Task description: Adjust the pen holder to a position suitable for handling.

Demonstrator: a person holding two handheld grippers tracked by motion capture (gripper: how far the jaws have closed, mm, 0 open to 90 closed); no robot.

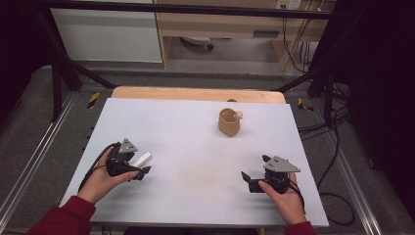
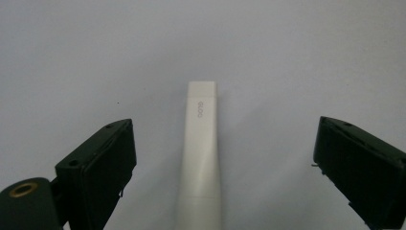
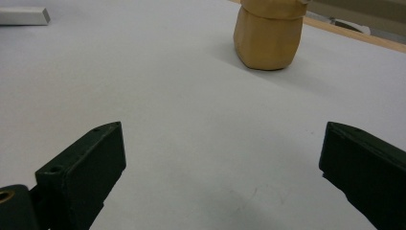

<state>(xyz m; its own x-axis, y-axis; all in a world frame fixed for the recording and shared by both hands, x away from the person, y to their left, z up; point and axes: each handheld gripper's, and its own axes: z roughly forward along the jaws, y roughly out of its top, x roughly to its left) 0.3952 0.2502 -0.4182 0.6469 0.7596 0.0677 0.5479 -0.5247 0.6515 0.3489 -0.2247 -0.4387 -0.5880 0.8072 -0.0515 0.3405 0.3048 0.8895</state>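
Left gripper view puts your left tongs [image 2: 222, 163] spread wide with the white stick [image 2: 201, 158] lying on the counter [image 2: 72, 57] straight between the jaws, touching neither. Its long axis runs away from you along the tongs' own line, so closing would catch it across its narrow width. From the high view, the left tongs [image 1: 139, 172] sit right at the stick's [image 1: 142, 159] near end; this hand is by far the nearer. Your right tongs [image 1: 249, 180] are spread too, holding nothing, well apart from the stick. The tan pouch [image 1: 229, 122] stands farther back, nearer the right side, and nothing blocks the stick.
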